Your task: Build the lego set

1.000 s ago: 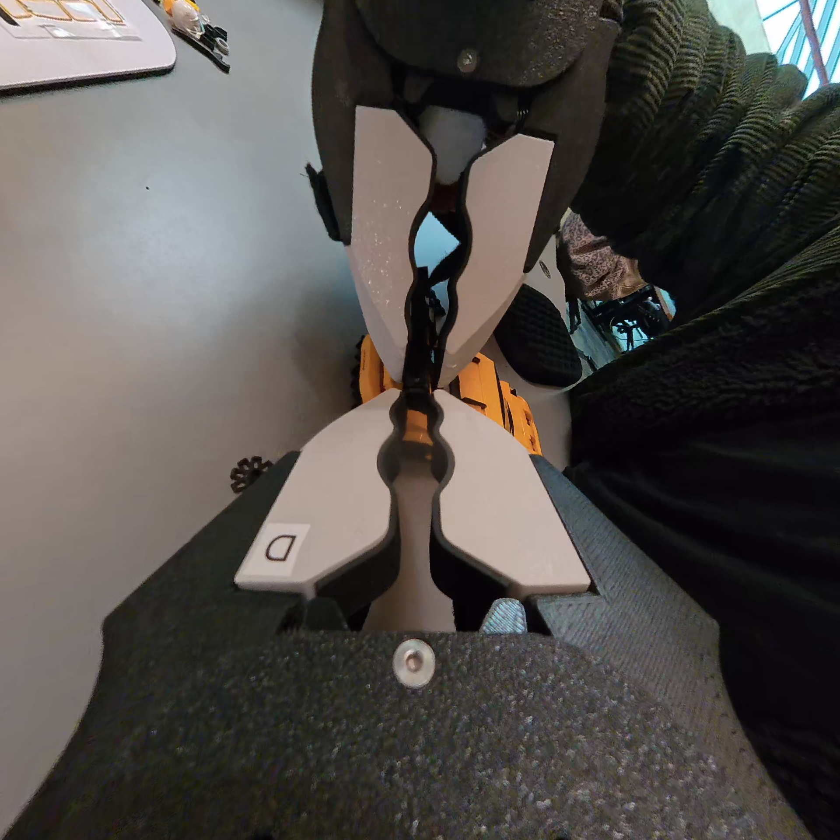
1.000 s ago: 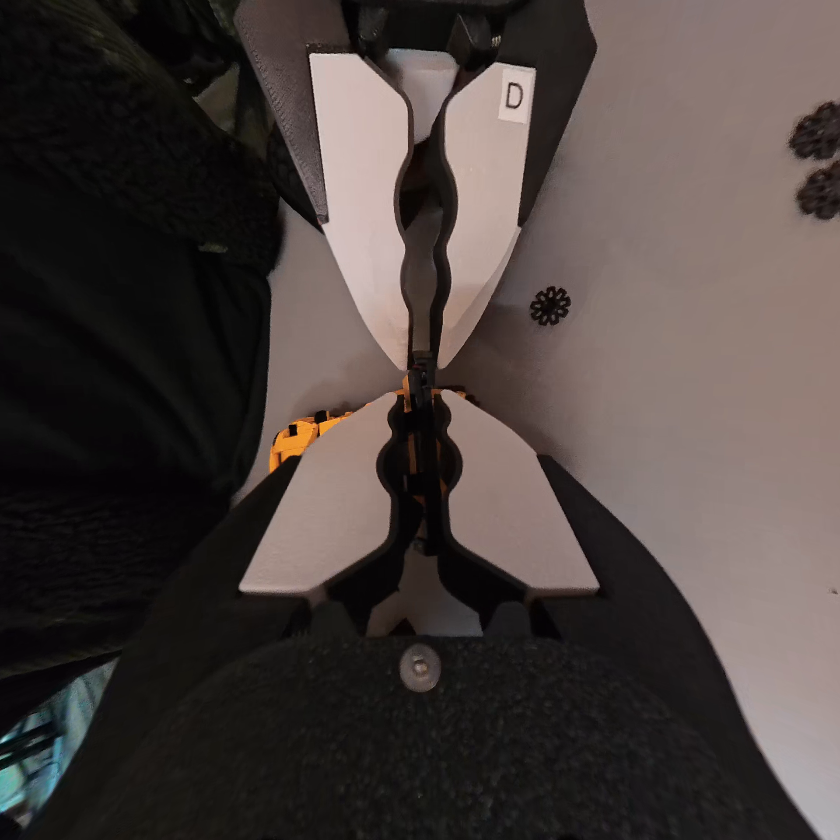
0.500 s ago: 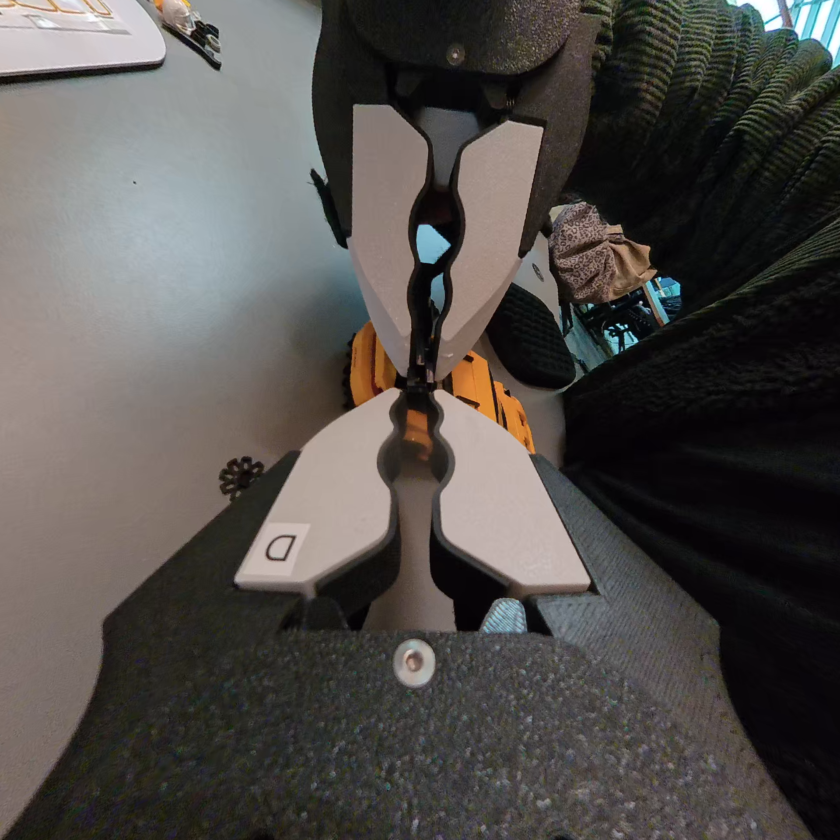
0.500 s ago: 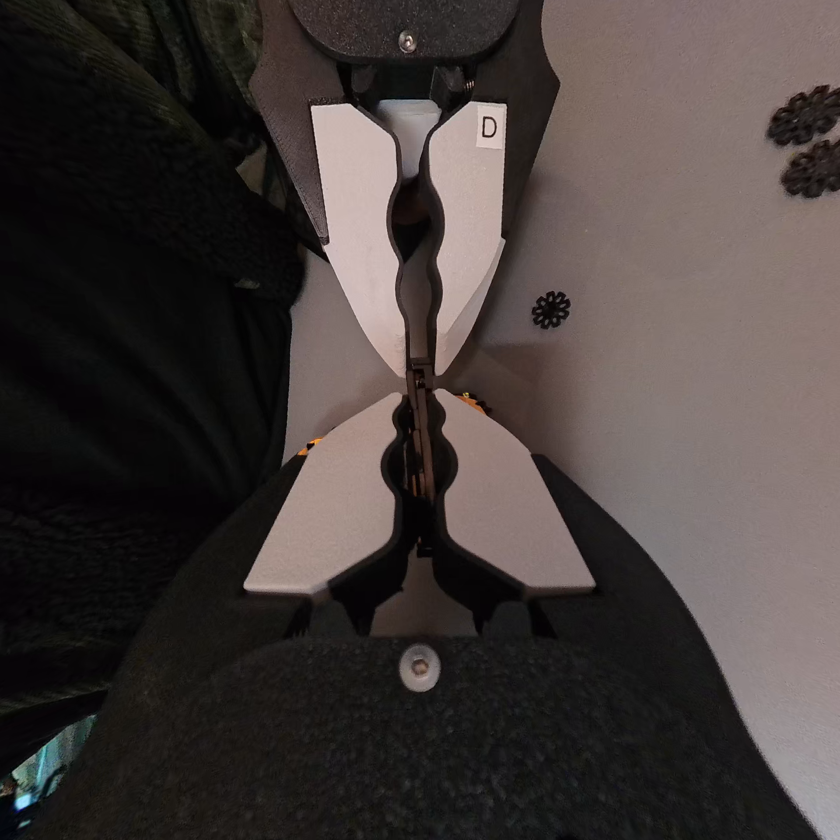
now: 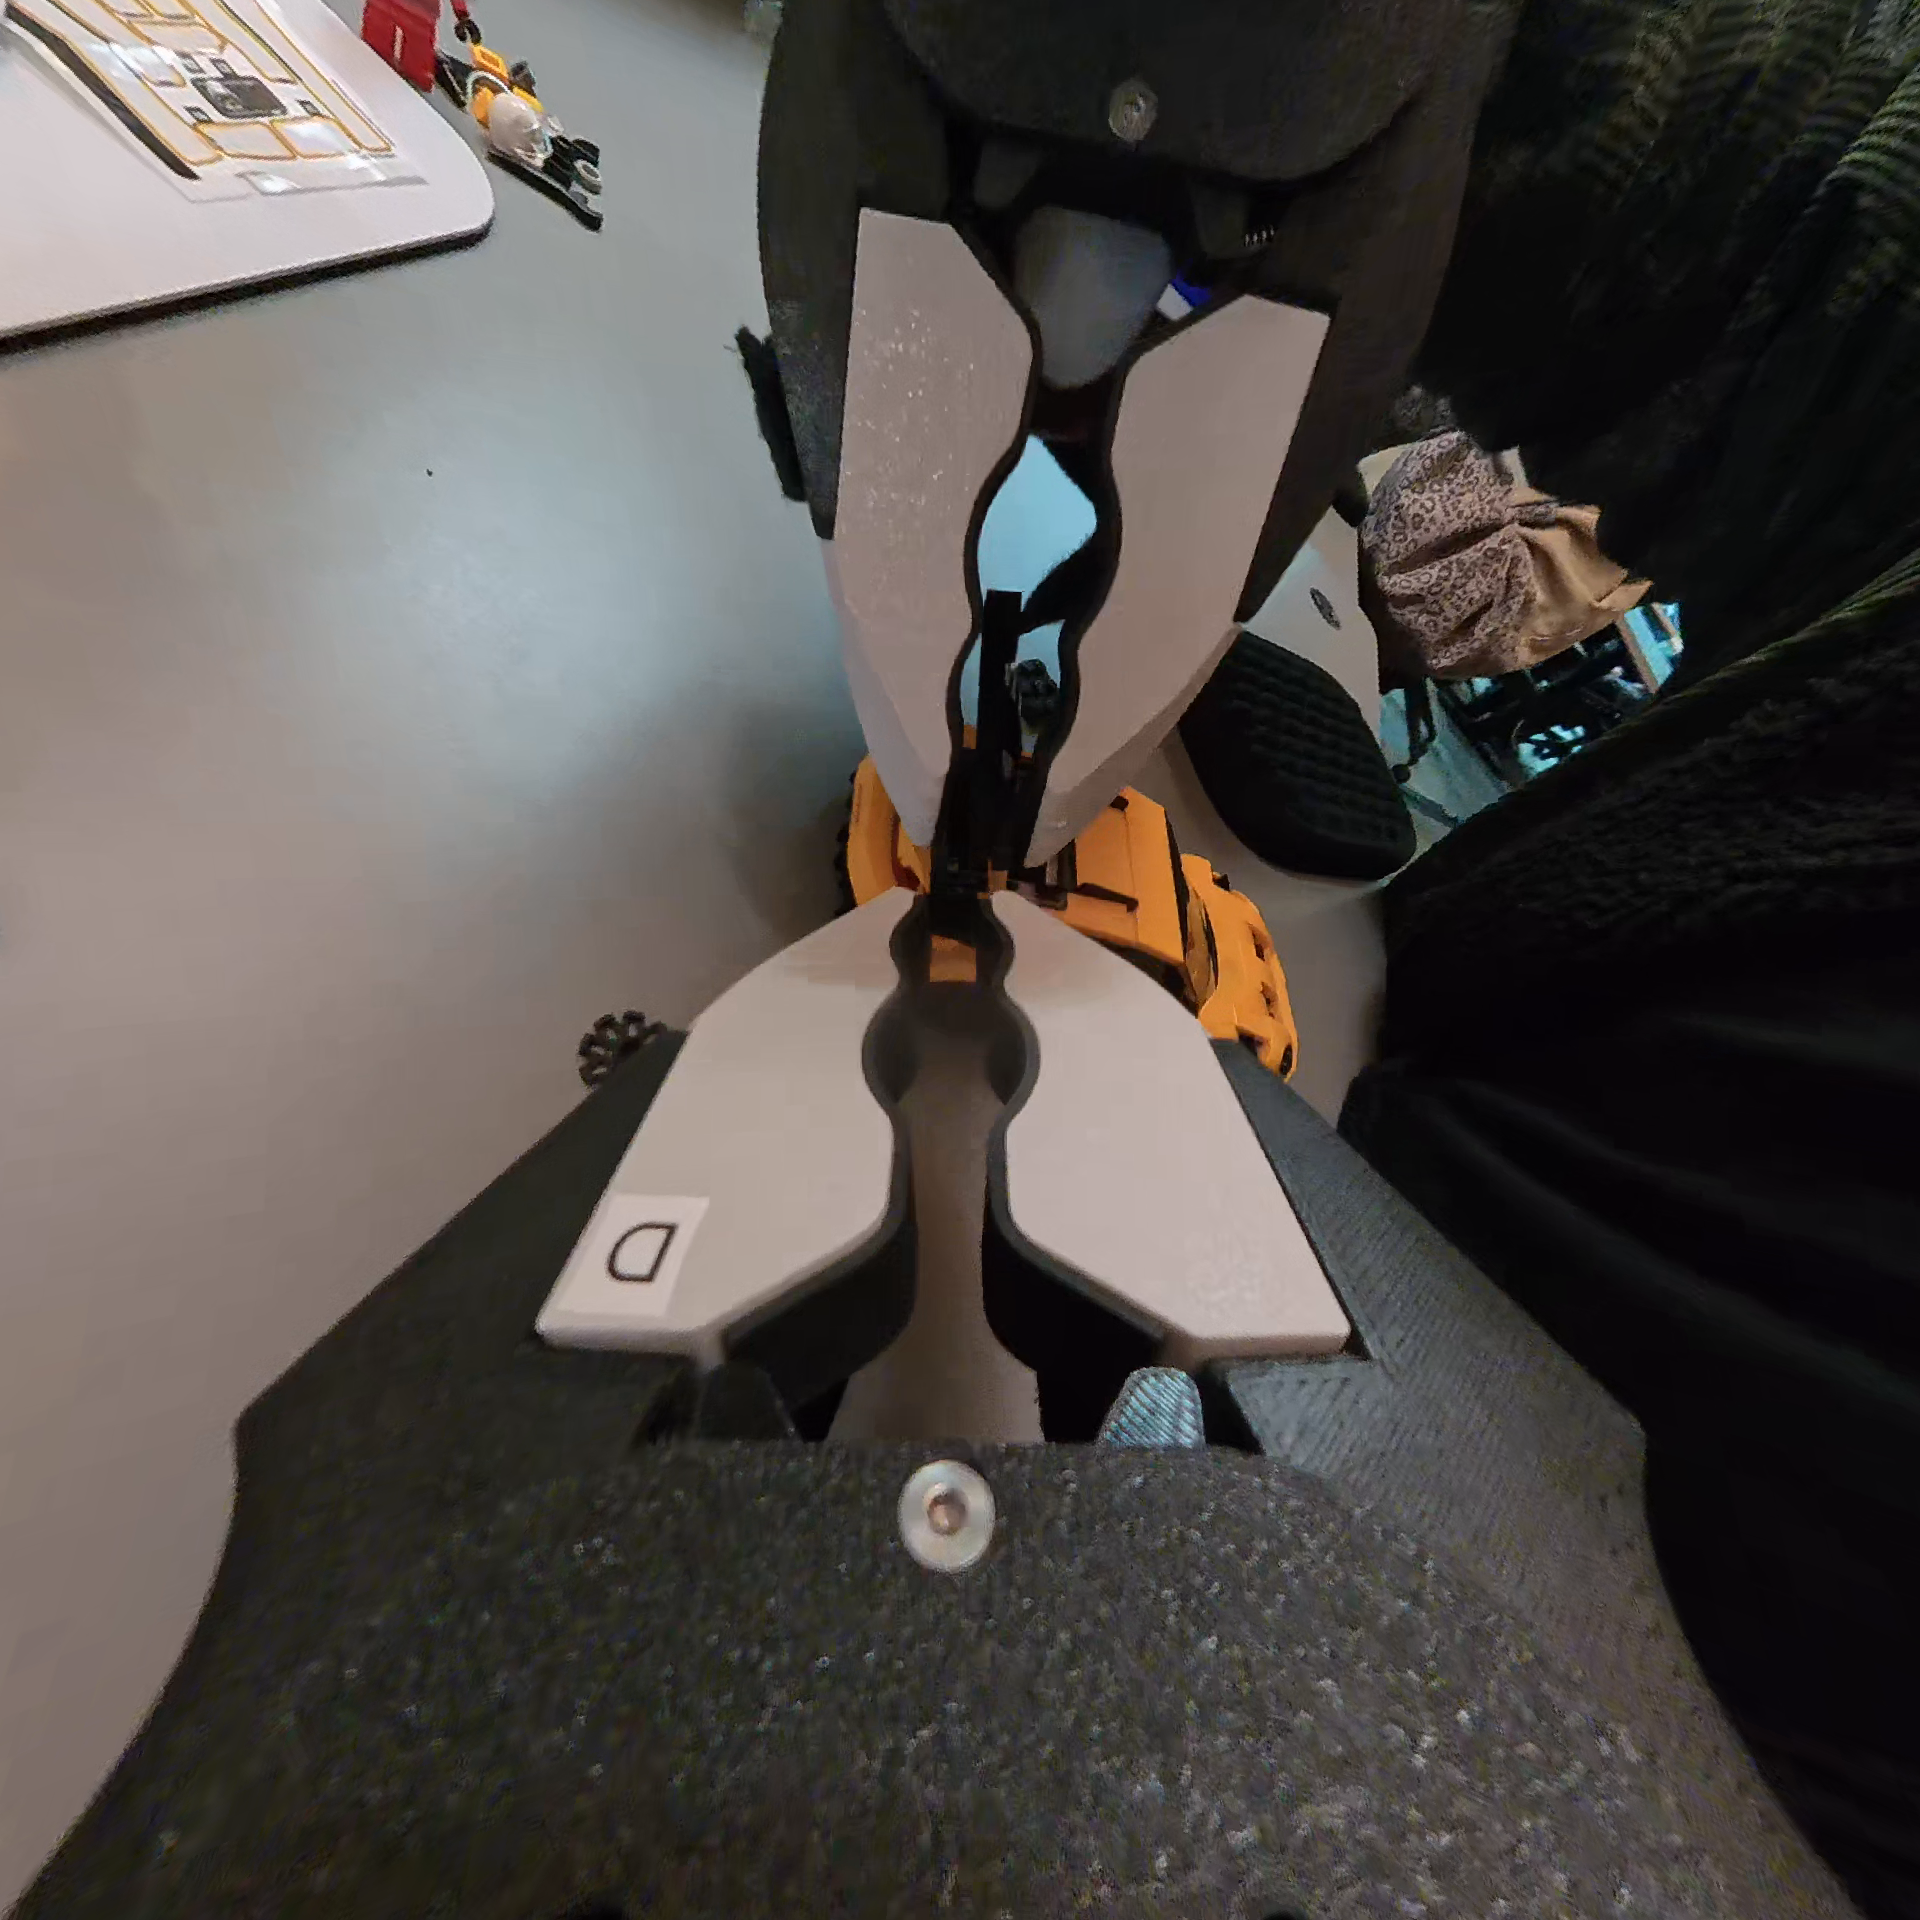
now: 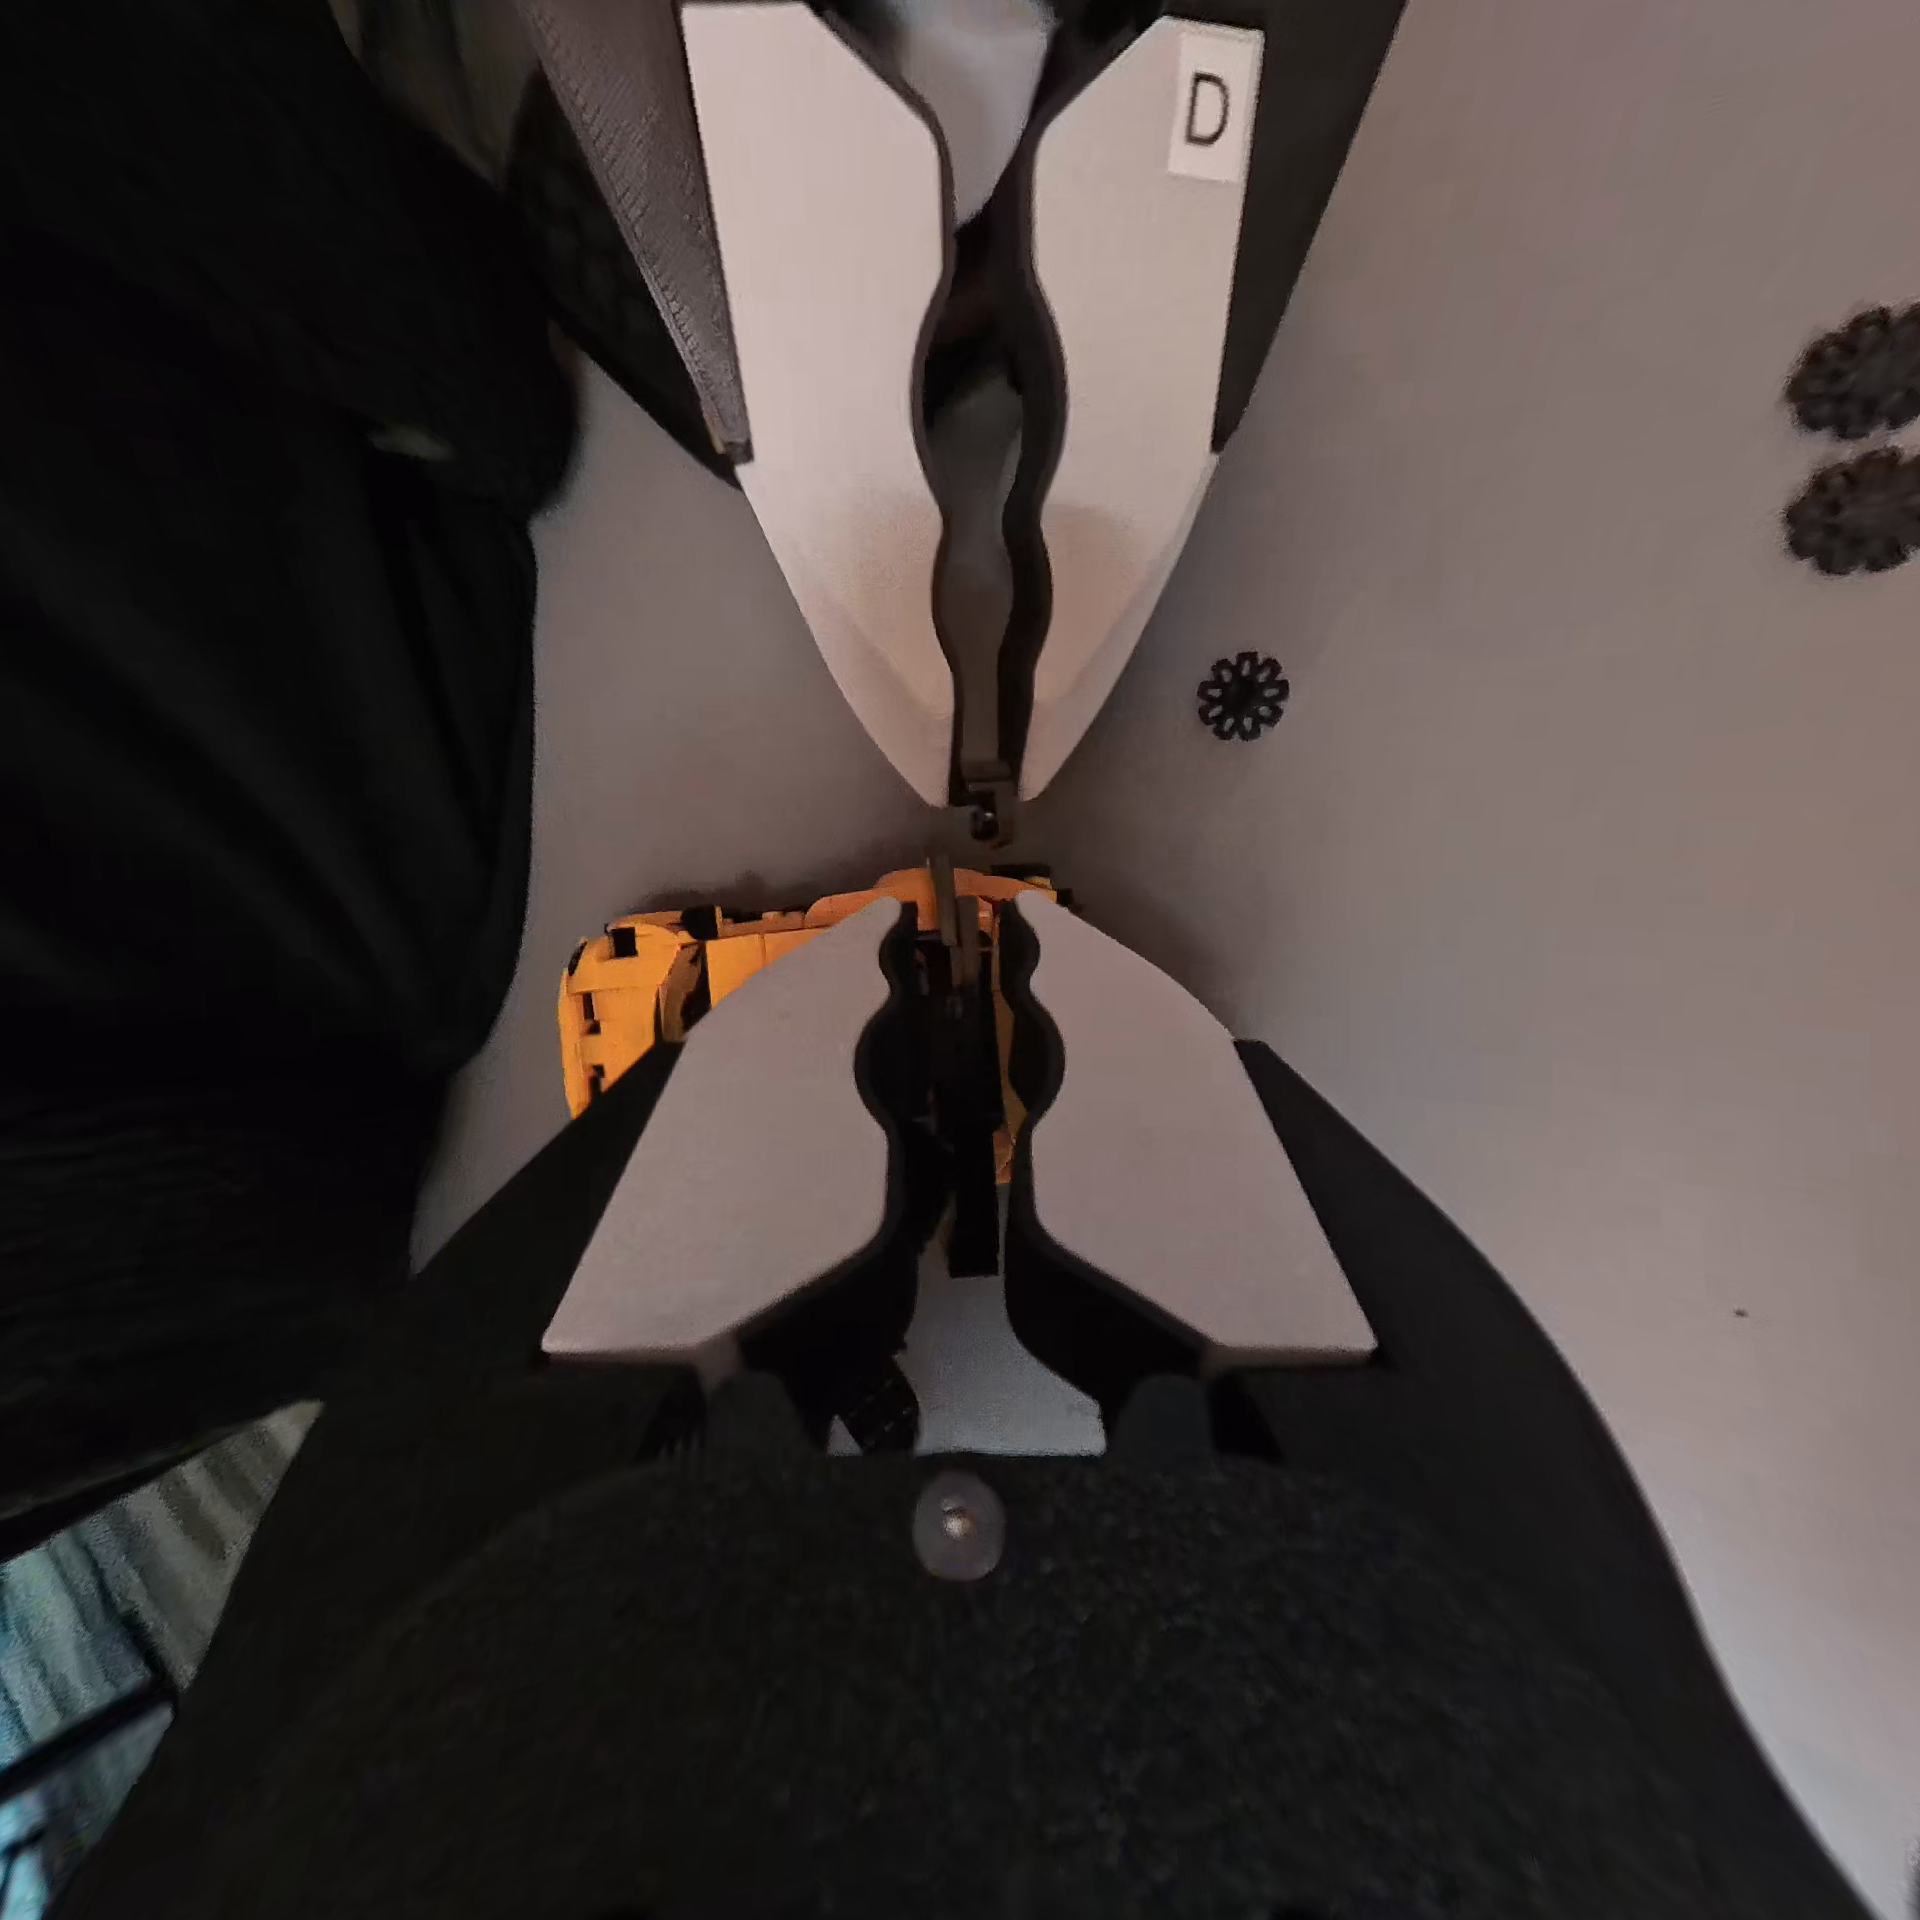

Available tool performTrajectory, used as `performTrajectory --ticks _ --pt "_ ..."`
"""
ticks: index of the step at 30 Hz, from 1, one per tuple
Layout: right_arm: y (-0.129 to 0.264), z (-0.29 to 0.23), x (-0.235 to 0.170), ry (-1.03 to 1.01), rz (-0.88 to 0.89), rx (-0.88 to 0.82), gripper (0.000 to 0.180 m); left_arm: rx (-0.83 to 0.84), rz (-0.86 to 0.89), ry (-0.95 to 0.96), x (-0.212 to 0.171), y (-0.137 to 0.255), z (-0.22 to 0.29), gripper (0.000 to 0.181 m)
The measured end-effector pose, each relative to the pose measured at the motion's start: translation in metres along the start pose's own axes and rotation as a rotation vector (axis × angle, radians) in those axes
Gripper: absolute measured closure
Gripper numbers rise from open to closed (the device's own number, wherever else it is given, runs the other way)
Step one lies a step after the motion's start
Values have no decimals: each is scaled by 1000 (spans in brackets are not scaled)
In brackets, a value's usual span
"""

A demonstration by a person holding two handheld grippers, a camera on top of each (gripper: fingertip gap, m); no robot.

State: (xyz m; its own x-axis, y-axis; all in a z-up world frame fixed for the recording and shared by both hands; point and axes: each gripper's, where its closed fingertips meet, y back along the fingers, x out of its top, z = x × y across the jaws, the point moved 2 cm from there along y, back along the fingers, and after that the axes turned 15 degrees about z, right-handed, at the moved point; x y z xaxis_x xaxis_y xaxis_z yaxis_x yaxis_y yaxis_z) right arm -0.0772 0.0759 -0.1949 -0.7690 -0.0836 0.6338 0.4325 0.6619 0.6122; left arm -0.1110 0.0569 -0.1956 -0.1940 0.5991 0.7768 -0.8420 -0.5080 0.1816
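Two grippers meet tip to tip above the grey tabletop, close to its near edge by the person's dark clothing. The left gripper has its fingers together, clamped on a small dark pin that projects from the tips. The right gripper has its fingers pinched on a long black strip, which runs back between them. In the right wrist view the pin and the end of the strip are very near each other; whether they touch cannot be told. The partly built orange vehicle lies on the tabletop directly below the two grippers.

Risks from this position:

- Misalignment. Both parts are thin and held only at the tips. A small tilt of either gripper would probably make the pin miss its hole and skid off.
- Rotation in the grip. The strip extends well past its clamping point, so a push on its end may pivot it between the fingers.
- Dropping. If either grip loosens, the part would likely fall onto the vehicle or off the near edge.
- Loose black gear-shaped pieces lie near the grippers and could be knocked.
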Motion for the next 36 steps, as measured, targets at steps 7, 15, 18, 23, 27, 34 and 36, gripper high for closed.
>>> performTrajectory --ticks 7,15,18,23,27,34,36 --pt "-3 -3 1 94 -143 -48 169 -21 19 -11 1 1 2 172" --pt "-1 0 2 60 -128 -43 171 -24 1 -50 -2 -4 3 172" --pt "-1 0 2 64 -119 -40 171 -27 9 -64 -1 -6 3 172" --pt "-1 0 2 69 -108 -34 171 -31 9 -79 -1 -7 4 172" --pt "-1 1 2 77 -100 -27 170 -30 10 -81 -1 -8 3 172" --pt "0 1 2 98 -125 -30 169 -28 11 -91 -1 -9 3 172" --pt "0 1 2 104 -135 -34 169 -27 10 -103 -1 -9 3 172"
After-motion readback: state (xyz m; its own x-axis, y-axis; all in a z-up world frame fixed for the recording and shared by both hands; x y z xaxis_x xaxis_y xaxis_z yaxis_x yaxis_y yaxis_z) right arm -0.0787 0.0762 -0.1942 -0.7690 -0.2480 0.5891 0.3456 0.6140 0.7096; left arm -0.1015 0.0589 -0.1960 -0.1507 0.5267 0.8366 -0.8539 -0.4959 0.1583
